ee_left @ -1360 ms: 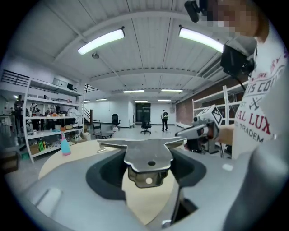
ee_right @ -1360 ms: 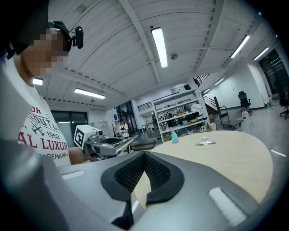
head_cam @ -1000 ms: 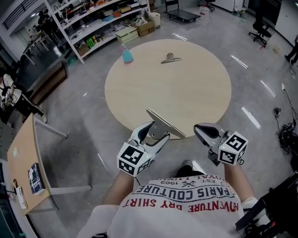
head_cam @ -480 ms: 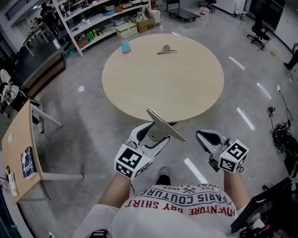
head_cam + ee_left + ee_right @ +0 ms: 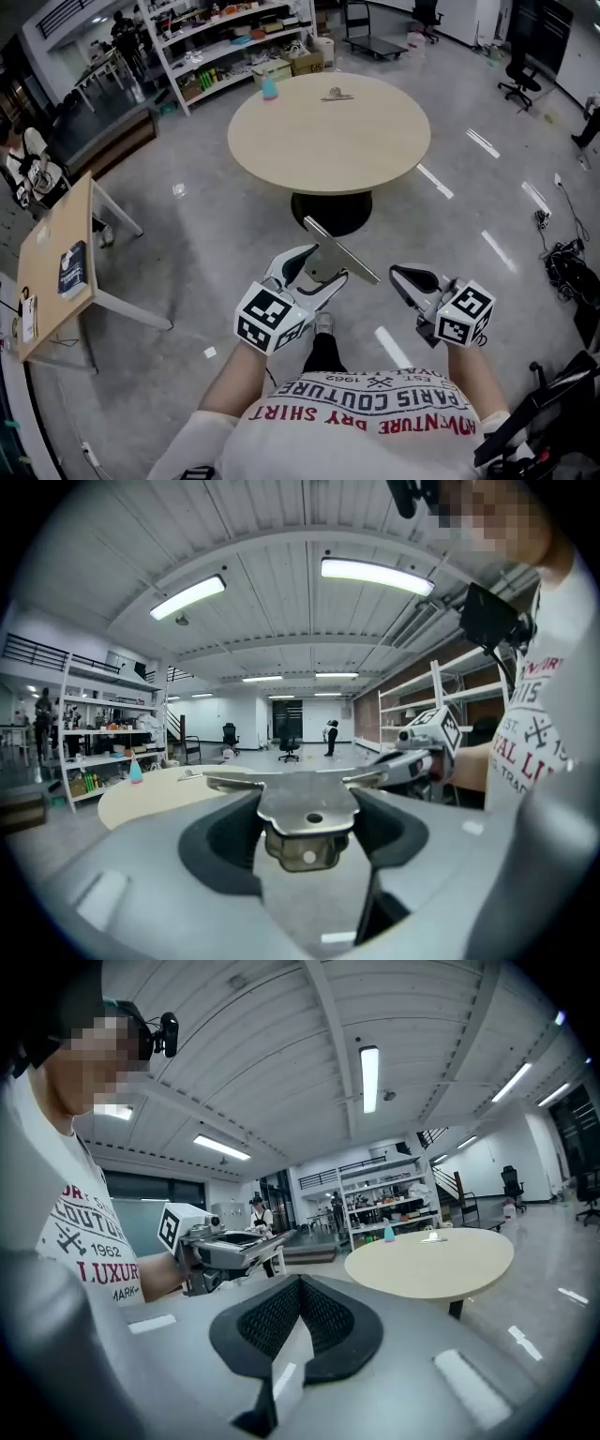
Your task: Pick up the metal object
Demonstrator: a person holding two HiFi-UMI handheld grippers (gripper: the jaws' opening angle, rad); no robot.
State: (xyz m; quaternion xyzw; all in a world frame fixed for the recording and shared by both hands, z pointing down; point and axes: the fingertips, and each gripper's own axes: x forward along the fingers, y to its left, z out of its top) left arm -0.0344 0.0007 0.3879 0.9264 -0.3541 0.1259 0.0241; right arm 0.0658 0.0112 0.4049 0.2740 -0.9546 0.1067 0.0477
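Observation:
My left gripper [image 5: 323,264] is shut on a flat metal clip [image 5: 342,251], held in the air in front of the person's chest. In the left gripper view the metal clip [image 5: 307,810] spans the gap between both jaws. My right gripper [image 5: 403,277] hangs beside it to the right, shut and empty; its black pads [image 5: 281,1312] meet. Some way ahead stands the round wooden table [image 5: 328,141]. At its far edge lie a second metal clip [image 5: 336,95] and a small blue bottle [image 5: 269,87].
A wooden desk [image 5: 52,281] with a book [image 5: 70,269] stands at the left, a seated person [image 5: 28,169] behind it. Shelves [image 5: 225,37] line the back wall. An office chair [image 5: 520,66] and cables [image 5: 562,258] are at the right. Grey floor lies between me and the table.
The round table has drawn away: the person has backed off from it. Both grippers keep their pose, and the left one still holds the metal clip.

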